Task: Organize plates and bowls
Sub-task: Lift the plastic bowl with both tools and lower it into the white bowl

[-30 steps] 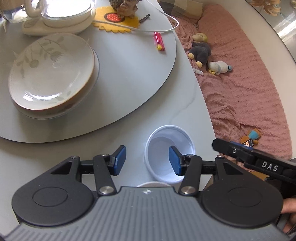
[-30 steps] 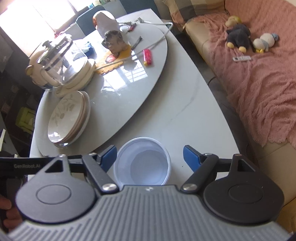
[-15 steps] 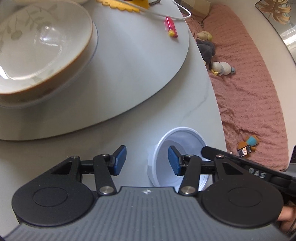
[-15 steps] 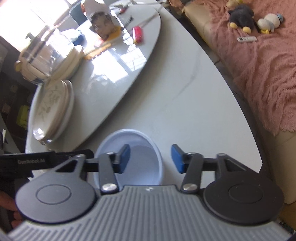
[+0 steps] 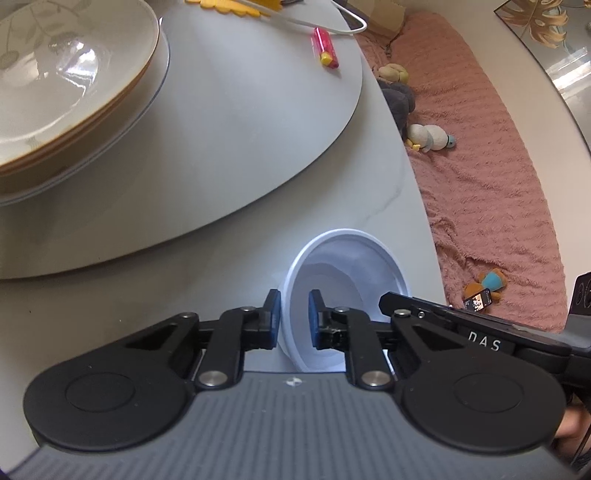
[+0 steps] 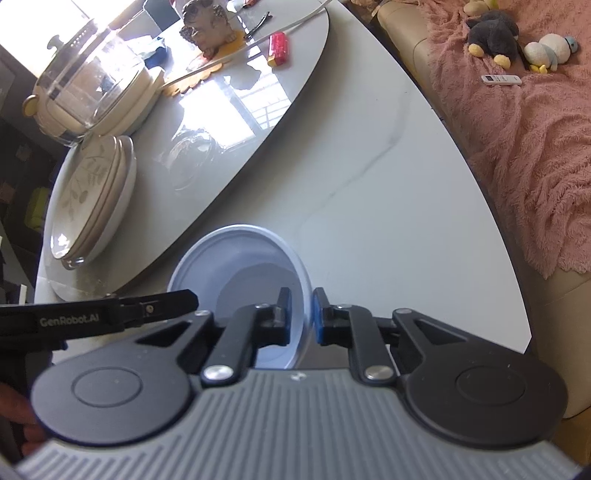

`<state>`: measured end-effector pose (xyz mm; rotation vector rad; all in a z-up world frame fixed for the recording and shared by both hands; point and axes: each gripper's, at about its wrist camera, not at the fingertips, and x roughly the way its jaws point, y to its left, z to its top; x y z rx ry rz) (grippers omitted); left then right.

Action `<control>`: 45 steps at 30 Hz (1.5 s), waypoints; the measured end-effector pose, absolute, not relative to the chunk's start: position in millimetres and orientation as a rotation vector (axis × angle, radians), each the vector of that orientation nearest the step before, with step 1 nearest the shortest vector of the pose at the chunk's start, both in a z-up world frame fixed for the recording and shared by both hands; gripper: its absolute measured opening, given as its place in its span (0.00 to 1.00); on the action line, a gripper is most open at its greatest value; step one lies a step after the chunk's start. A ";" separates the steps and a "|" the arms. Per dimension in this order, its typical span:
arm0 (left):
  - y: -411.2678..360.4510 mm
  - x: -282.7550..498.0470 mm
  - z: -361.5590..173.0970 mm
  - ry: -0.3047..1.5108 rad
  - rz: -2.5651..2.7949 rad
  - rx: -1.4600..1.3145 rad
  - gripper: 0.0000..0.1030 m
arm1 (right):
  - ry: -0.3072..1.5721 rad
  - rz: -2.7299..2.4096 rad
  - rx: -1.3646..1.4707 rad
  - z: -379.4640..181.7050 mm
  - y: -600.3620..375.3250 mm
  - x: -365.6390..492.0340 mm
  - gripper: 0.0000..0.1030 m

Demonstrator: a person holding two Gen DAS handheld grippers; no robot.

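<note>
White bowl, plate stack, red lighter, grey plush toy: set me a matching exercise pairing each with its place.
Things:
1. white bowl
2. plate stack
3. red lighter
4. grey plush toy

Places:
A. on the pink blanket
B. left side of the turntable
C. pinched at opposite rims by the left gripper and the right gripper
D. far edge of the turntable

Pairs: 1-C, 2-B, 3-D, 4-A

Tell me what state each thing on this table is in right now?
White bowl: upright, empty, pinched at both sides of its rim.
Left gripper: closing on the bowl's left wall.
Right gripper: shut on the bowl's right wall.
Plates: stacked on the turntable, untouched.
Glass pot: lid on.
</note>
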<state>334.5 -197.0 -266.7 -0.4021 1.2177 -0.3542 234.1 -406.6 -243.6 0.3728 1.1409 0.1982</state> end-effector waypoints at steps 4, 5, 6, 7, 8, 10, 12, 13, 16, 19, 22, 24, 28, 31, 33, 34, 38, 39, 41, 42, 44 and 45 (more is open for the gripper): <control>-193.5 331.2 -251.4 1.184 -0.361 -0.416 0.18 | 1.099 0.204 0.368 -227.0 -407.2 231.0 0.14; -192.4 330.6 -245.6 1.178 -0.360 -0.419 0.18 | 1.092 0.203 0.369 -222.1 -406.6 230.5 0.14; -191.5 329.5 -239.6 1.171 -0.359 -0.418 0.18 | 1.087 0.204 0.372 -216.7 -407.4 230.3 0.14; -191.4 328.2 -233.8 1.165 -0.360 -0.413 0.18 | 1.082 0.205 0.374 -211.7 -407.4 229.8 0.14; -191.2 325.4 -227.3 1.160 -0.361 -0.410 0.18 | 1.079 0.207 0.373 -206.6 -407.4 229.3 0.14; -189.5 320.1 -215.5 1.155 -0.358 -0.413 0.18 | 1.076 0.213 0.377 -195.9 -407.5 227.0 0.14; -185.4 313.6 -201.0 1.154 -0.353 -0.420 0.18 | 1.075 0.221 0.373 -184.0 -406.1 224.4 0.14; -182.4 308.0 -193.5 1.154 -0.349 -0.424 0.18 | 1.074 0.226 0.368 -177.9 -405.0 222.1 0.14; -176.8 294.8 -171.7 1.151 -0.341 -0.429 0.18 | 1.084 0.237 0.365 -159.9 -400.9 214.1 0.14; -175.2 283.5 -152.8 1.148 -0.338 -0.428 0.18 | 1.090 0.253 0.360 -143.0 -398.6 206.0 0.14; -168.1 275.8 -140.4 1.144 -0.348 -0.421 0.18 | 1.088 0.279 0.345 -131.1 -395.0 199.7 0.14; -162.3 270.2 -136.8 1.144 -0.351 -0.431 0.18 | 1.084 0.296 0.348 -126.3 -393.2 196.0 0.14; -157.7 258.3 -133.9 1.147 -0.352 -0.417 0.18 | 1.087 0.305 0.370 -123.7 -389.1 188.7 0.14; -157.0 251.0 -135.1 1.155 -0.354 -0.382 0.18 | 1.107 0.296 0.400 -126.0 -387.3 182.2 0.14; -155.1 246.1 -136.7 1.158 -0.356 -0.386 0.18 | 1.119 0.298 0.407 -127.6 -385.5 177.3 0.14; -154.4 244.1 -137.3 1.159 -0.357 -0.384 0.18 | 1.122 0.296 0.399 -128.0 -383.8 175.1 0.14; -149.4 236.9 -142.5 1.171 -0.351 -0.386 0.18 | 1.133 0.310 0.388 -131.1 -380.1 170.3 0.14; -147.3 235.4 -144.6 1.176 -0.351 -0.398 0.18 | 1.139 0.309 0.388 -131.8 -378.9 170.2 0.14; -145.3 232.3 -149.3 1.185 -0.351 -0.411 0.18 | 1.142 0.294 0.386 -133.1 -376.5 168.7 0.14; -145.5 231.0 -151.8 1.189 -0.346 -0.401 0.18 | 1.146 0.294 0.376 -134.4 -374.0 166.9 0.14; -144.4 228.4 -157.7 1.205 -0.338 -0.403 0.18 | 1.161 0.293 0.371 -138.7 -371.0 165.9 0.14; -143.2 227.3 -160.7 1.213 -0.331 -0.411 0.18 | 1.174 0.289 0.374 -141.8 -370.3 166.0 0.14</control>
